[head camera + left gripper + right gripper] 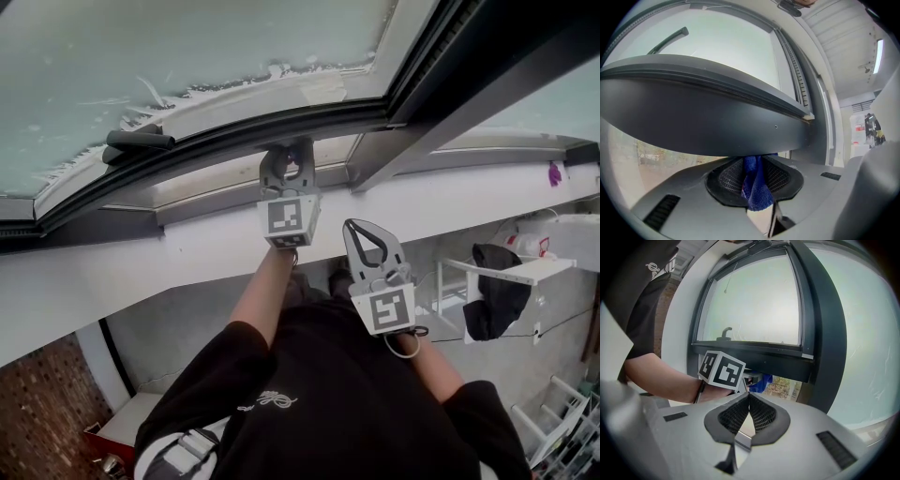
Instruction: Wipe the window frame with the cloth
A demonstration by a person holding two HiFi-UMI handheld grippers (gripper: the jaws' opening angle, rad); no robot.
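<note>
The left claw is raised to the lower edge of the dark grey metal window frame. Its jaws are pinched tight on a small dark blue woven cloth. The cloth's upper end disappears behind the frame's edge, so whether it presses on the metal there cannot be made out, and a loose fold hangs down between the ribbed pads. In the head view the cloth is hidden by the claw's own body. In the right gripper view only a scrap of the cloth peeks out past the left claw's marker cube, just under the frame's bottom rail. The right claw is held lower, near the person's chest and apart from the frame, with its jaws closed tip to tip and nothing between them. A black window handle sits on the frame to the left, and the frosted glass pane above it is cut off by the picture's edge.
</note>
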